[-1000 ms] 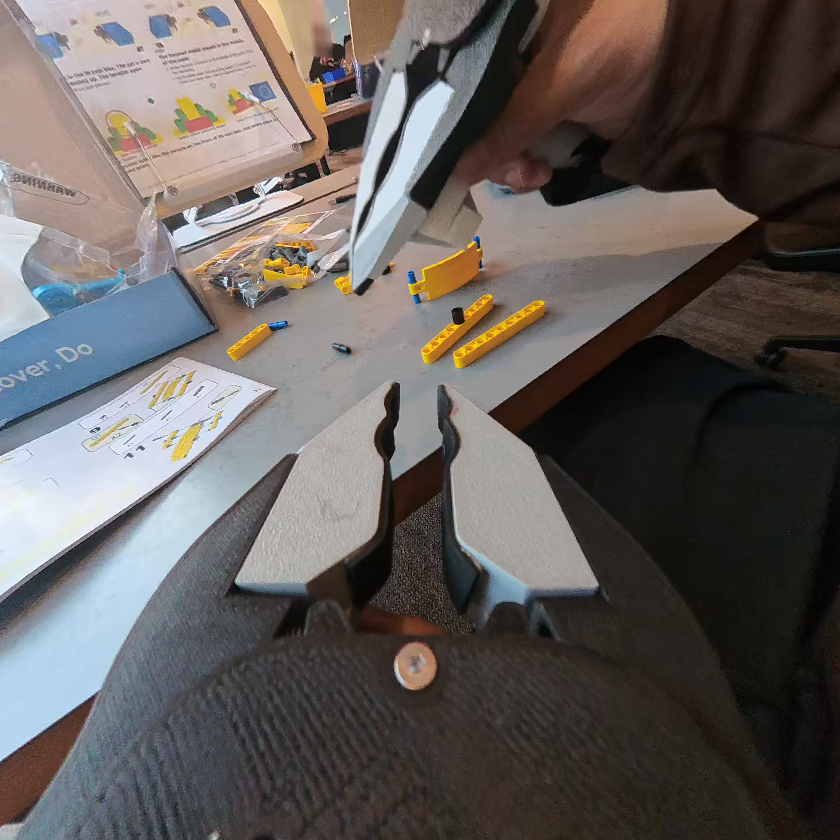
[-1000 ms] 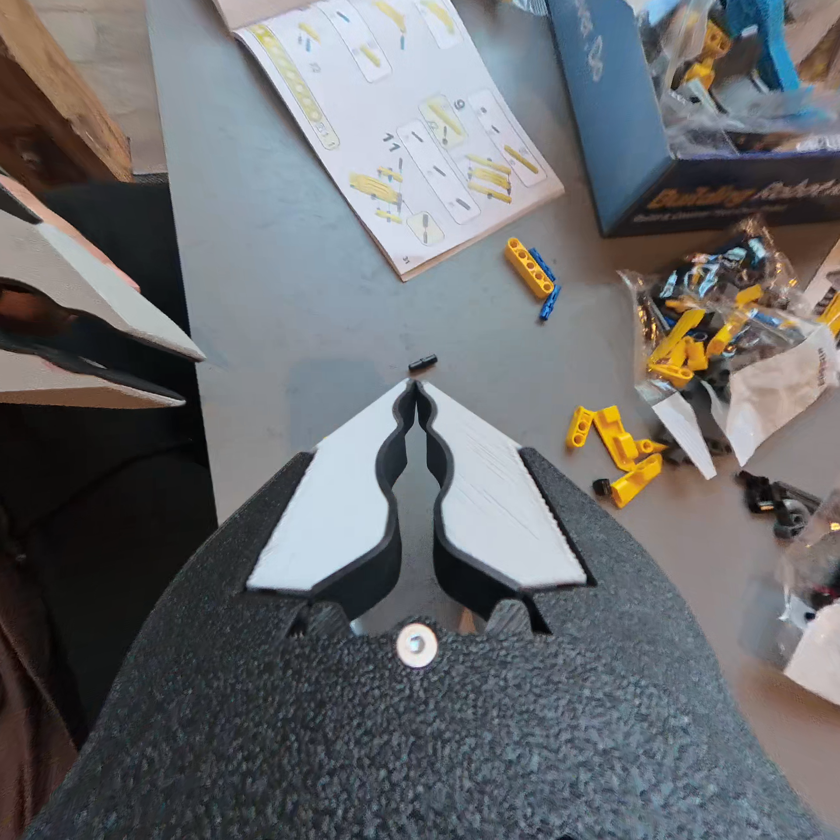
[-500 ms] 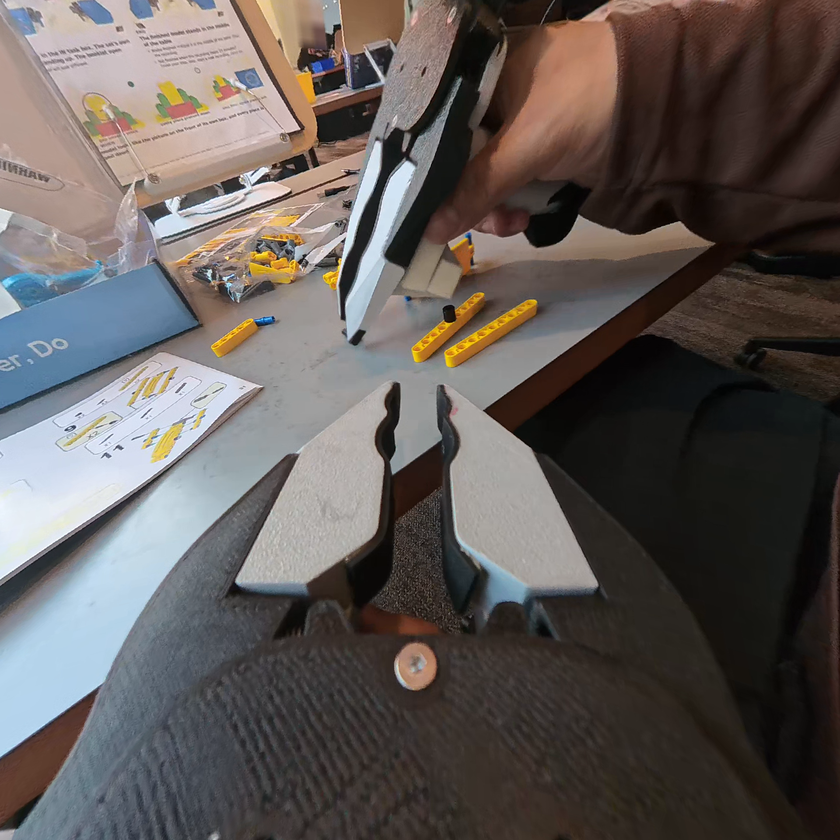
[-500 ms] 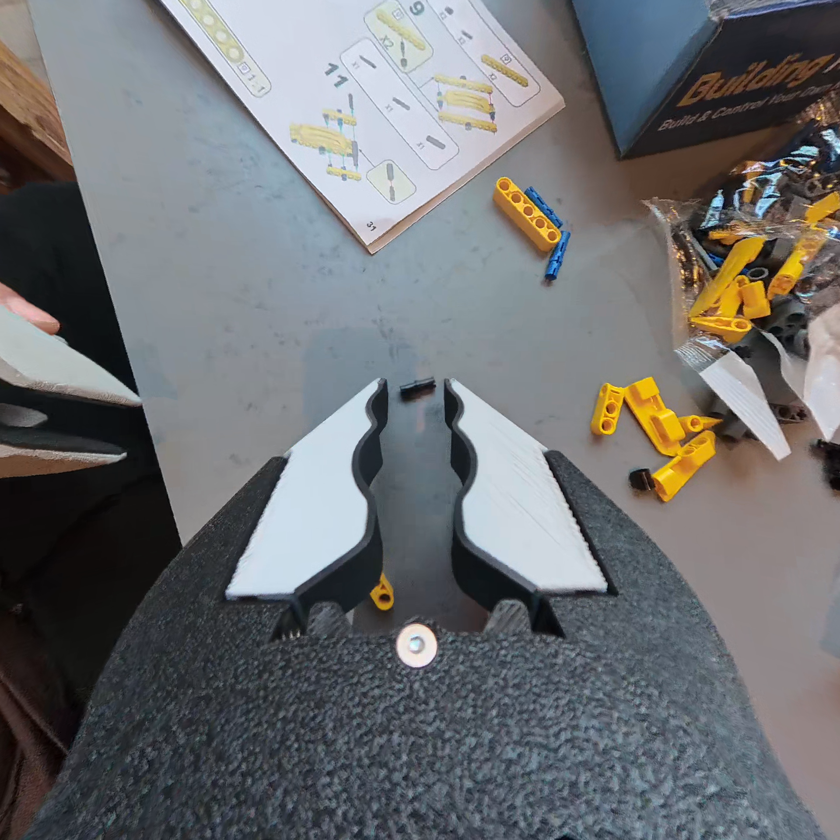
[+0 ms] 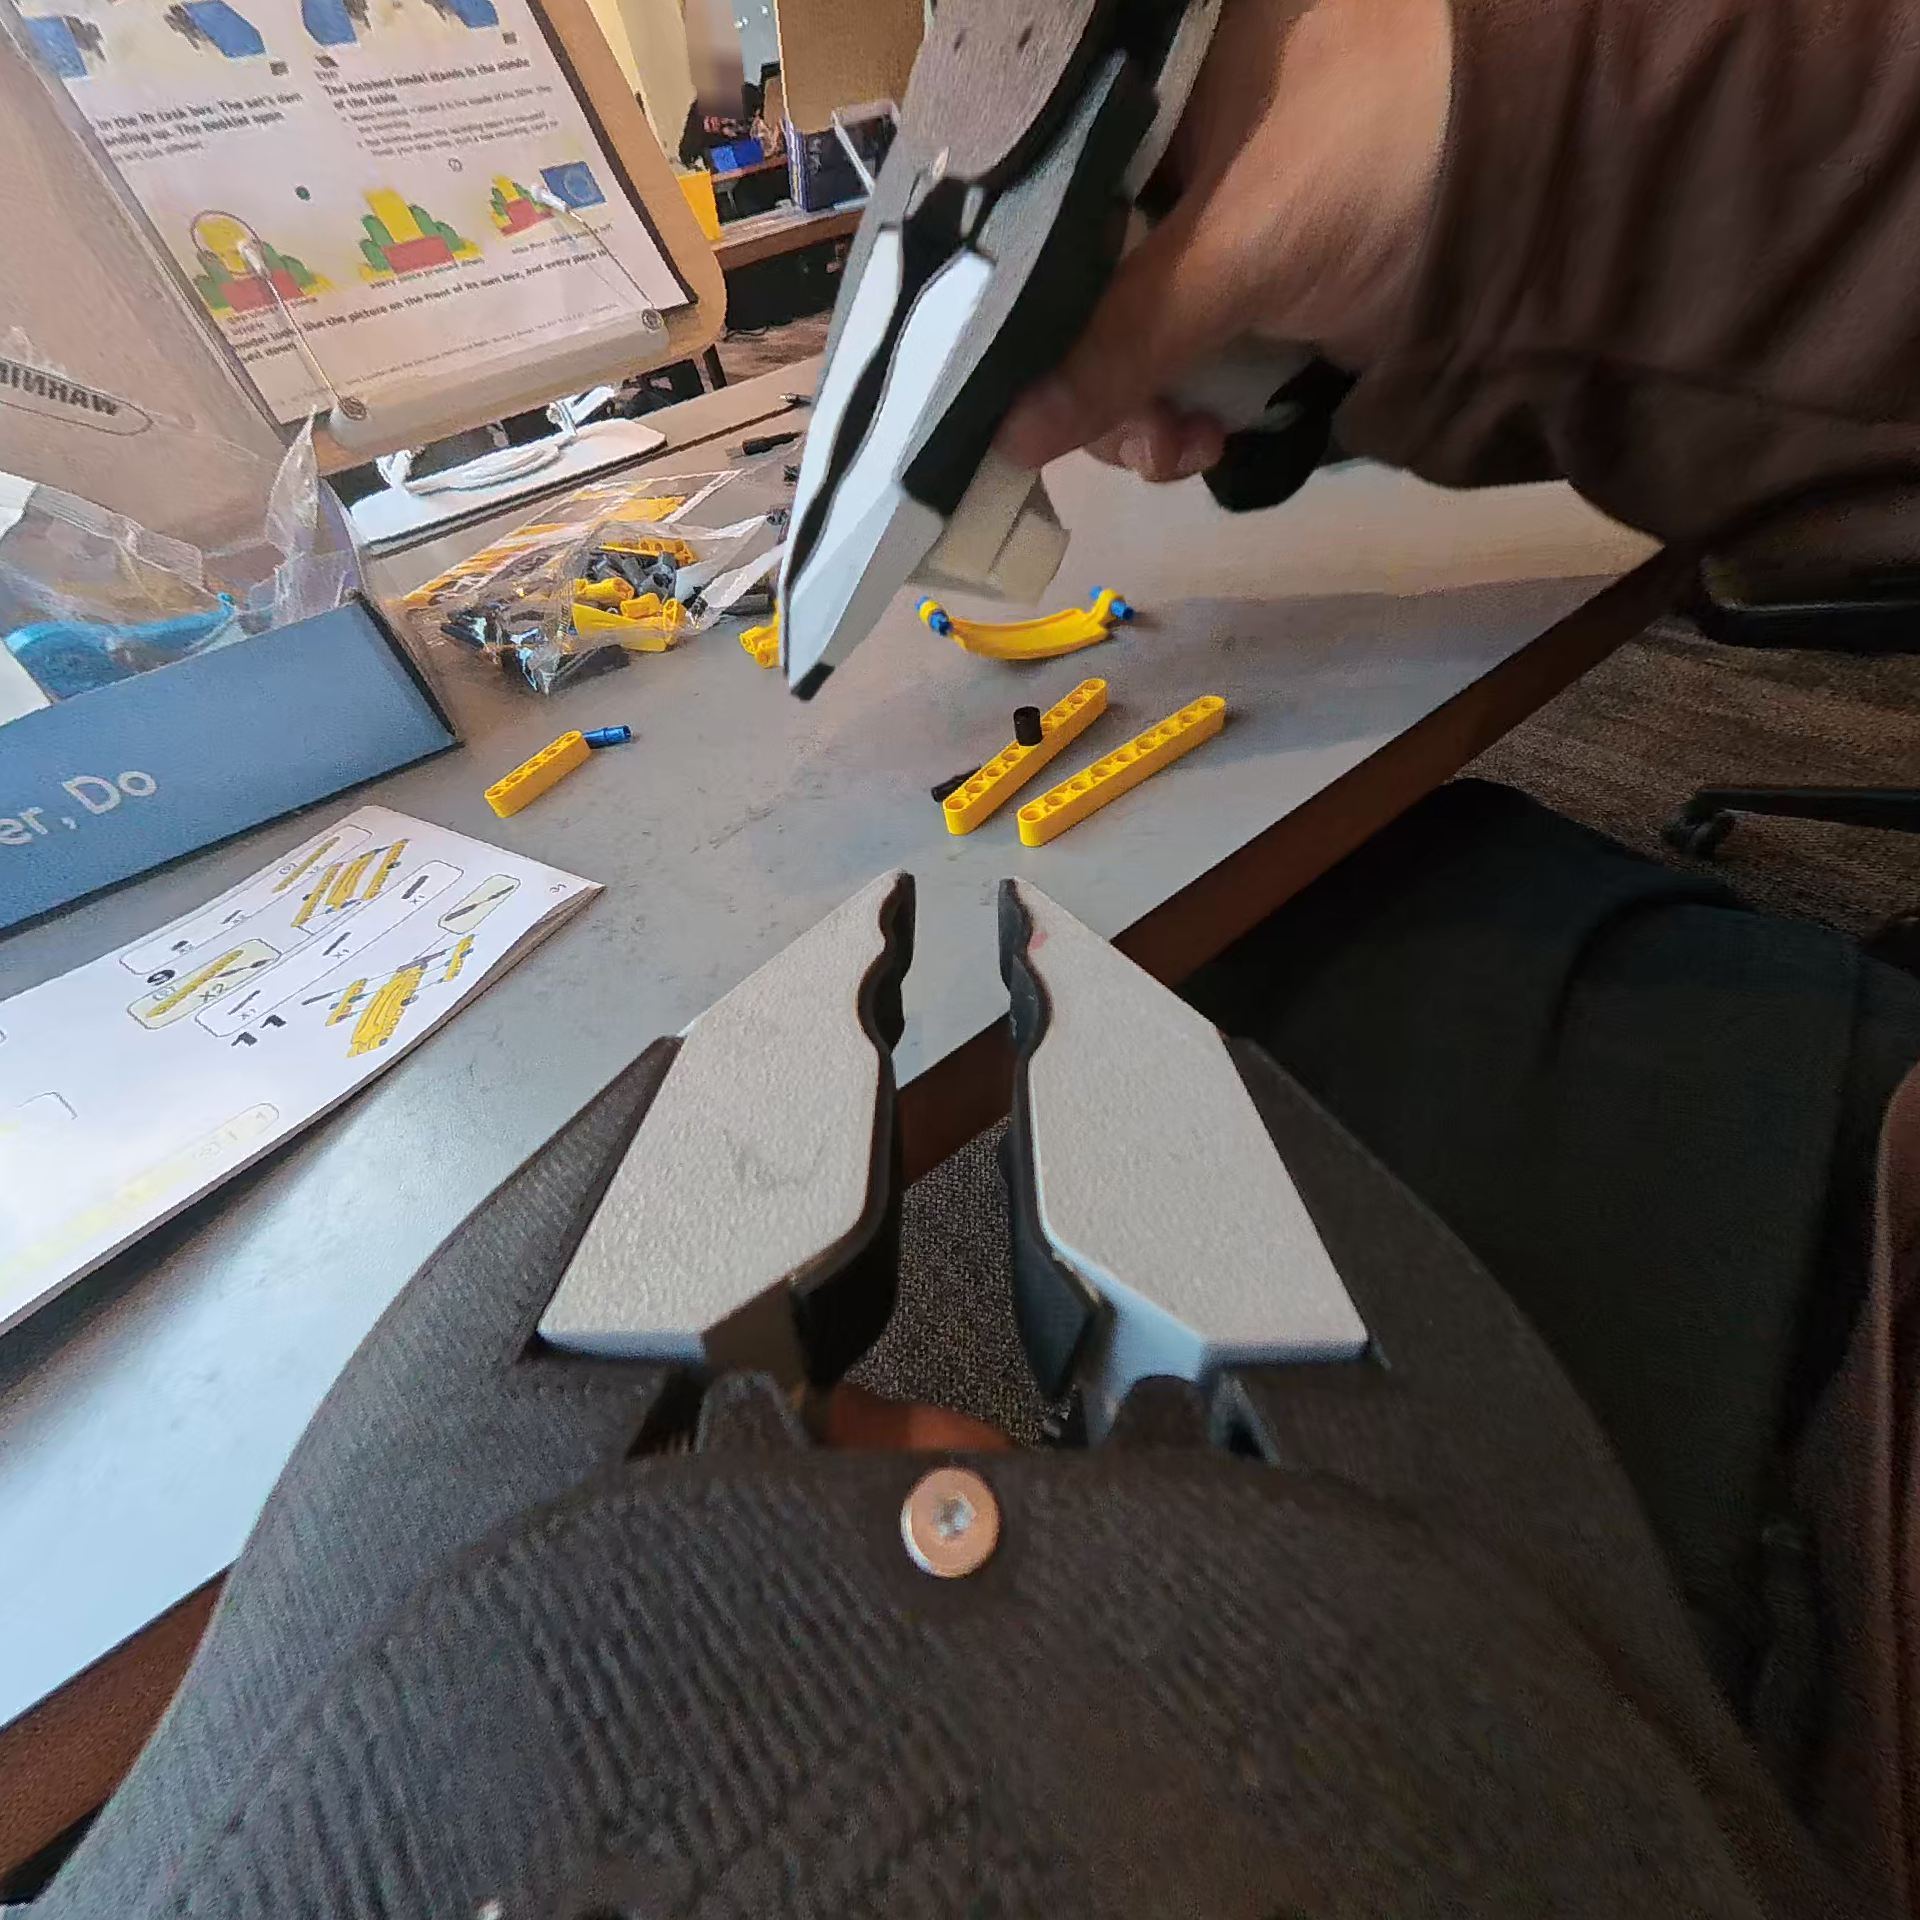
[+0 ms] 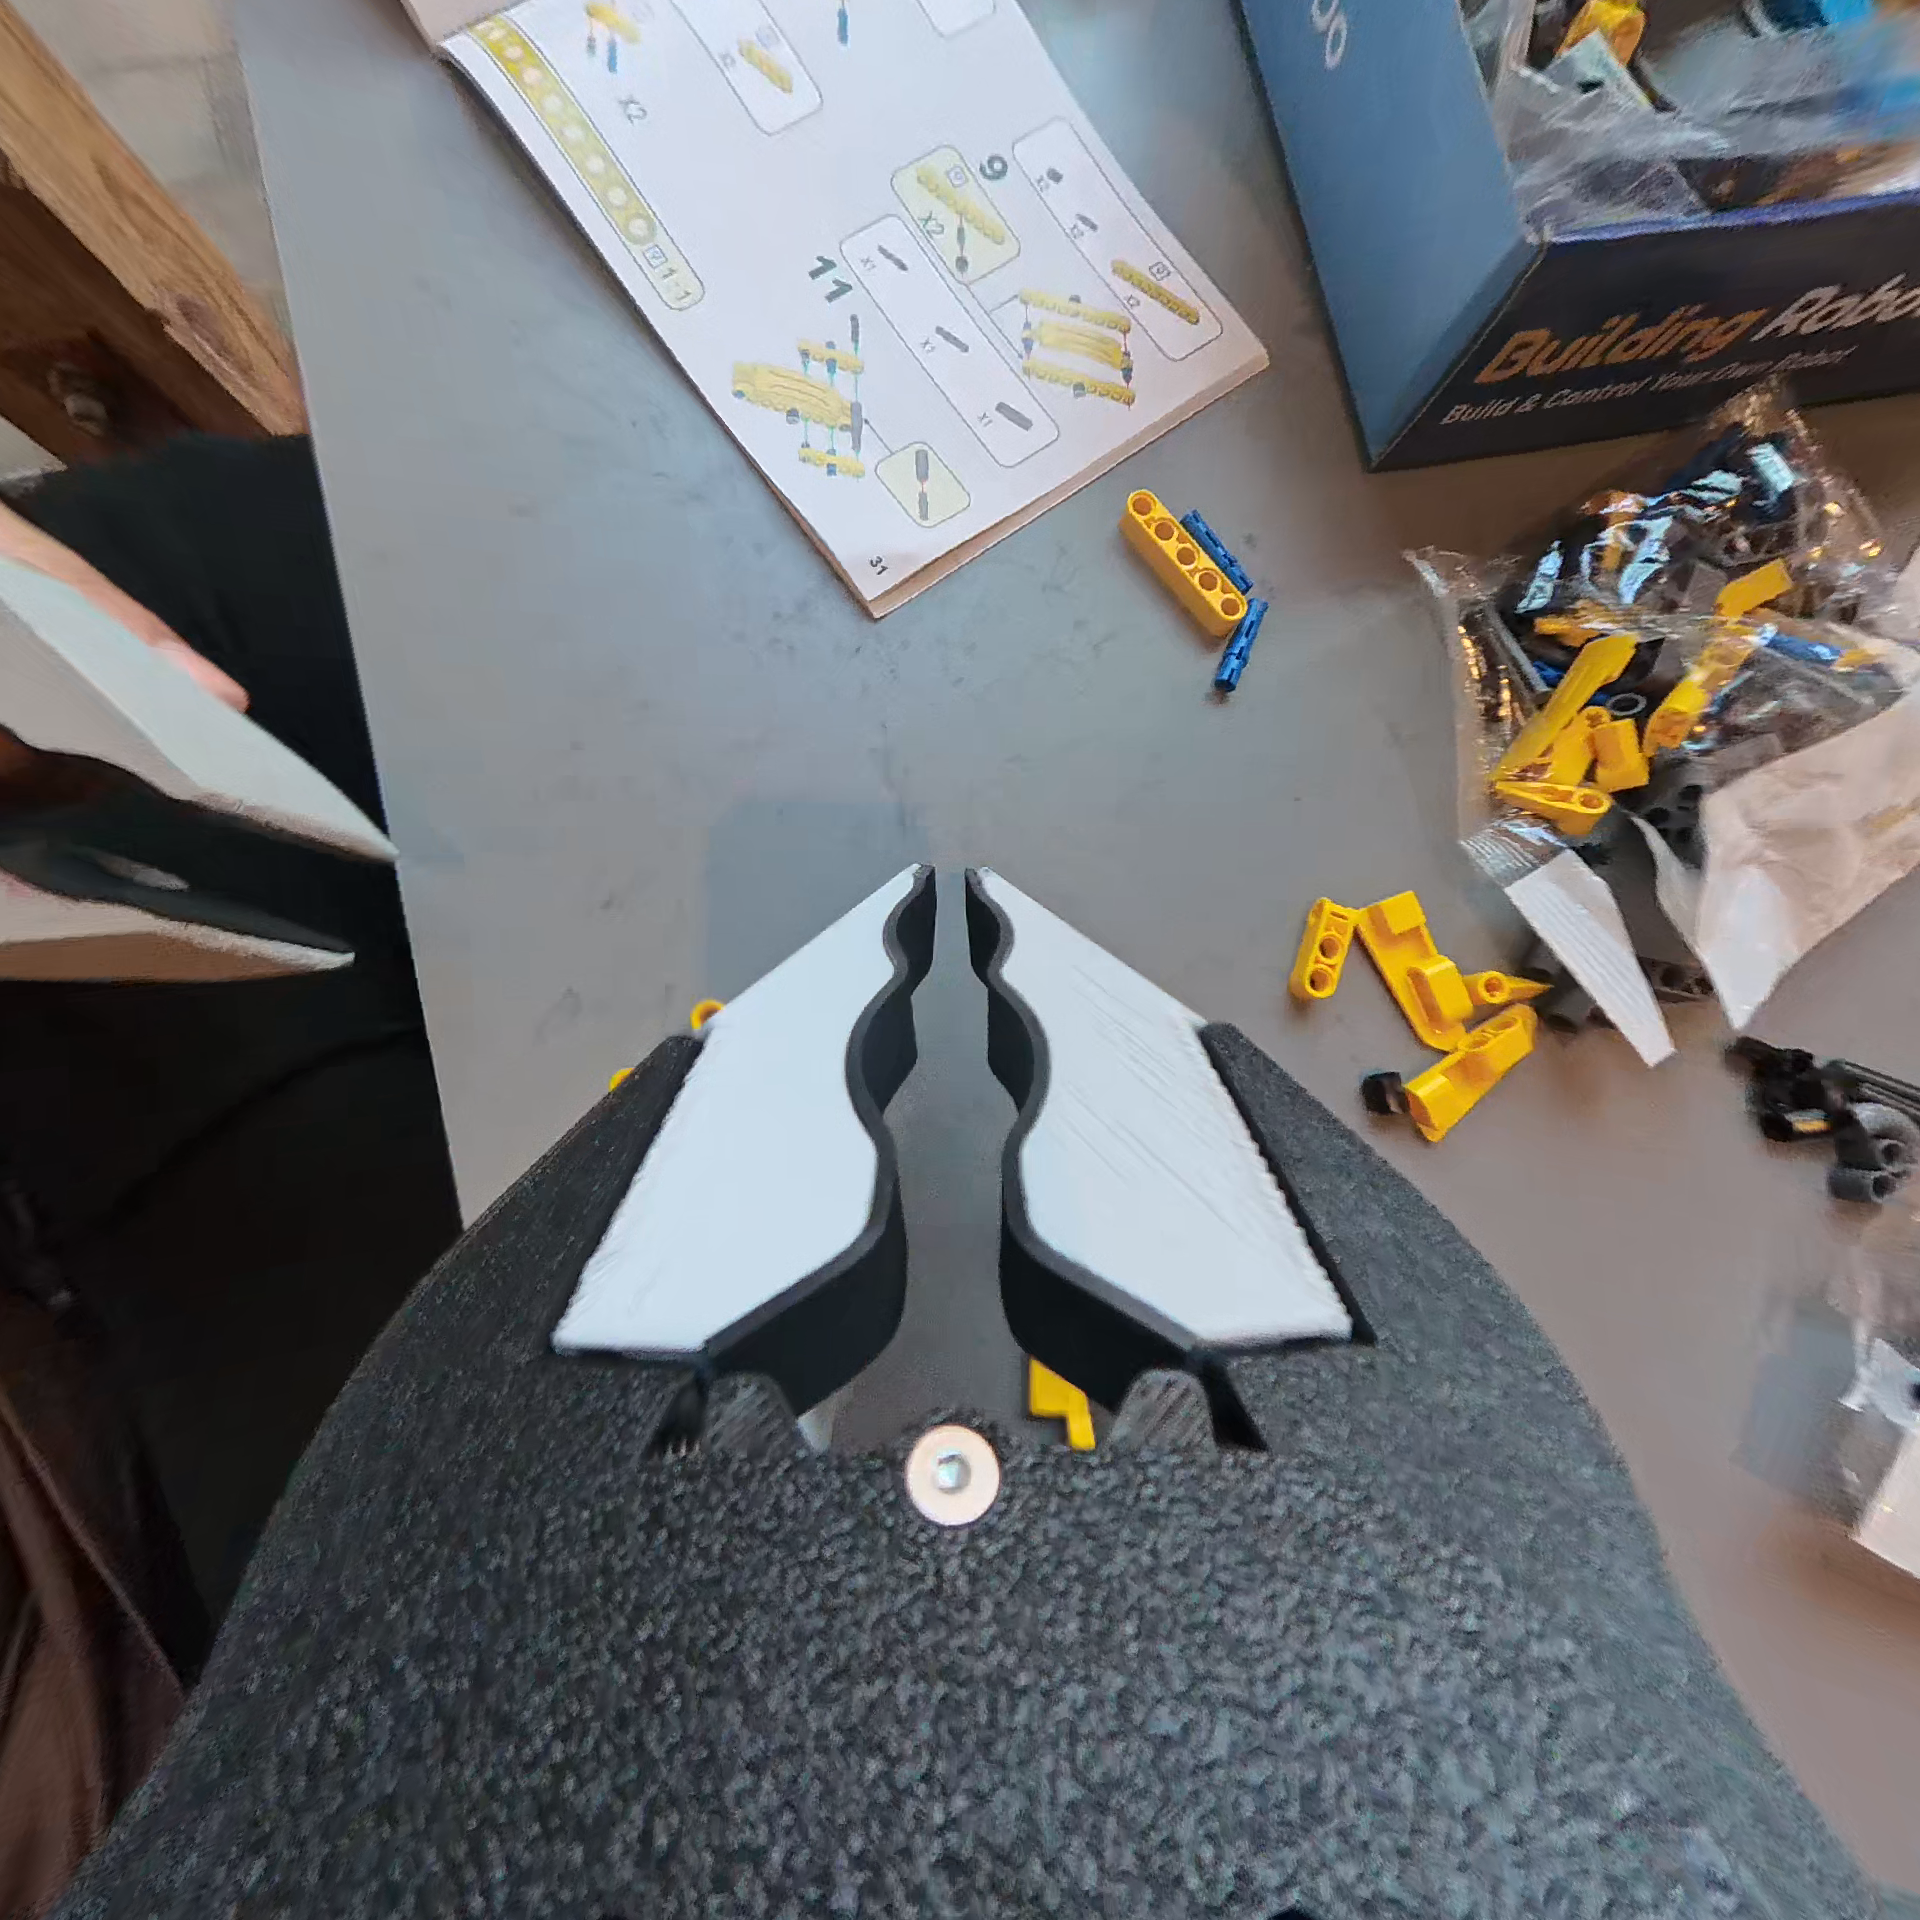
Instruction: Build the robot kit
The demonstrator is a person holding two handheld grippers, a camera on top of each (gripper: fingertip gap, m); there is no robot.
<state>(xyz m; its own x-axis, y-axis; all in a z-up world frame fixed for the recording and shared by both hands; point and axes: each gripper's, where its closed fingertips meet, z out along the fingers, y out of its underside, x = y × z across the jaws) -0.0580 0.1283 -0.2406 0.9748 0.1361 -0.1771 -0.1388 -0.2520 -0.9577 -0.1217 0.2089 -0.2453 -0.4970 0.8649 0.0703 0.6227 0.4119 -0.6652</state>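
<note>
Two units inspected. Your left hand-held gripper [image 5: 956,894] hangs over the counter [image 5: 727,810] edge, jaws narrowly parted and empty. Your right hand-held gripper [image 6: 950,883] hovers above bare counter with its tips almost meeting; whether they pinch anything cannot be told. From it, yellow brackets [image 6: 1423,987] lie at 3 o'clock, a short yellow beam [image 6: 1184,561] at 1 o'clock, and the instruction booklet [image 6: 831,260] at 12 o'clock beyond.

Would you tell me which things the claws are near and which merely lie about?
Near the claws: left claw, right claw, two long yellow beams, black pin.
Lying about: instruction booklet, parts bag, blue box, short yellow beam.
</note>
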